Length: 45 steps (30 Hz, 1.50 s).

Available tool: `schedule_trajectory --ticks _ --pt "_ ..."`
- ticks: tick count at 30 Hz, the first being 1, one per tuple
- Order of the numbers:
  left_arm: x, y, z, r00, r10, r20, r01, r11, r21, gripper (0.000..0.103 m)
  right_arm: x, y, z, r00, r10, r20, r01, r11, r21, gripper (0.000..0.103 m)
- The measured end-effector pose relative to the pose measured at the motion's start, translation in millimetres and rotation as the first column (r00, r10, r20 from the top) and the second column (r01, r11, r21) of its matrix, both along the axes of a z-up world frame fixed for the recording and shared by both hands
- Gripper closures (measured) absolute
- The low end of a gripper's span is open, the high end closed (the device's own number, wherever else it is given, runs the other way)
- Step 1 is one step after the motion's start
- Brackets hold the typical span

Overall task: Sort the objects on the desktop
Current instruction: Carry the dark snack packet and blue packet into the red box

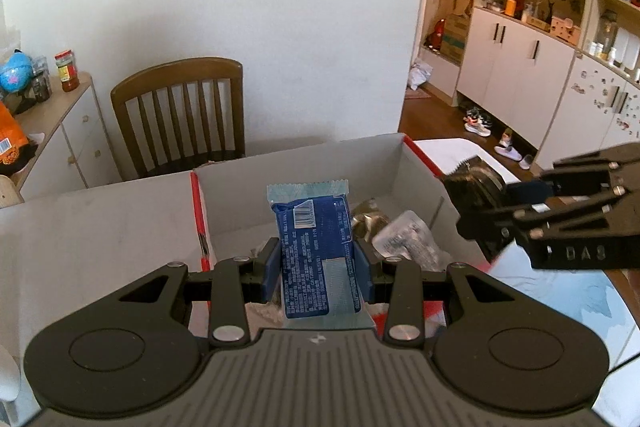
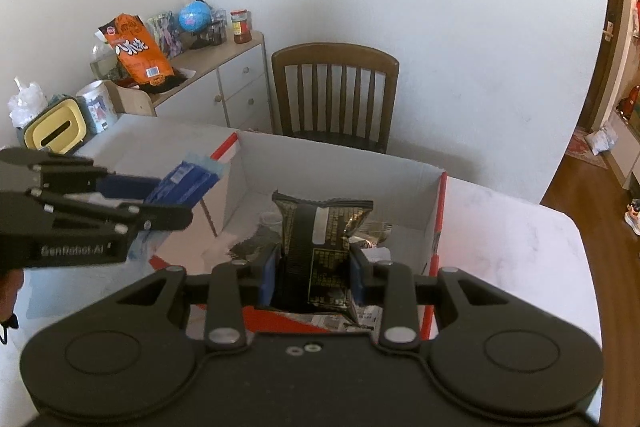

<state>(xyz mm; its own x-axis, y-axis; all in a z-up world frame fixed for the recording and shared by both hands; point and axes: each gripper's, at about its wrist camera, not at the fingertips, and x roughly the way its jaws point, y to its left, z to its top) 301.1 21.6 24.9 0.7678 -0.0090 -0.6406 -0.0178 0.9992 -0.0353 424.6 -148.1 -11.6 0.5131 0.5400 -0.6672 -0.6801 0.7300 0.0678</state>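
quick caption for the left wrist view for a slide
Left gripper holds a blue snack packet over the open cardboard box.

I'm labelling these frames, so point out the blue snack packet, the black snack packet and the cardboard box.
blue snack packet (image 1: pixel 316 259): left wrist view, printed back.
black snack packet (image 2: pixel 320 247): right wrist view, middle seam.
cardboard box (image 1: pixel 304 163): left wrist view, far inner wall.

Your blue packet (image 1: pixel 316 255) has its lower end hidden behind the left gripper's (image 1: pixel 319 269) body, and its print is too small to read. Your black packet (image 2: pixel 322 251) covers much of the box (image 2: pixel 340 163) floor, so the wrappers (image 2: pixel 370 233) beneath cannot be identified. The right gripper (image 1: pixel 480 227) is cut off by the left view's right edge.
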Motion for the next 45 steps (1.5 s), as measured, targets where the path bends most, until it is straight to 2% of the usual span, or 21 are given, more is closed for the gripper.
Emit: schedule_trajectory --ticks 7,19,33,45 --pt "34 6 -12 1.000 0.003 -0.029 -0.002 1.000 0.021 0.066 20 11 -15 1.000 0.005 -0.010 -0.005 0.999 -0.033 0.069" --pt "79 16 -44 0.991 -0.002 -0.132 0.006 0.999 0.033 0.066 42 34 -48 0.999 0.011 -0.048 -0.016 0.995 -0.094 0.069" --pt "96 16 -81 0.969 -0.035 -0.243 0.047 0.998 0.046 0.066 42 44 -72 0.996 0.009 -0.094 -0.024 0.987 -0.157 0.069" --pt "103 14 -97 0.947 -0.046 -0.319 0.060 0.998 0.035 0.065 44 44 -78 0.993 0.012 -0.115 -0.030 0.988 -0.152 0.067"
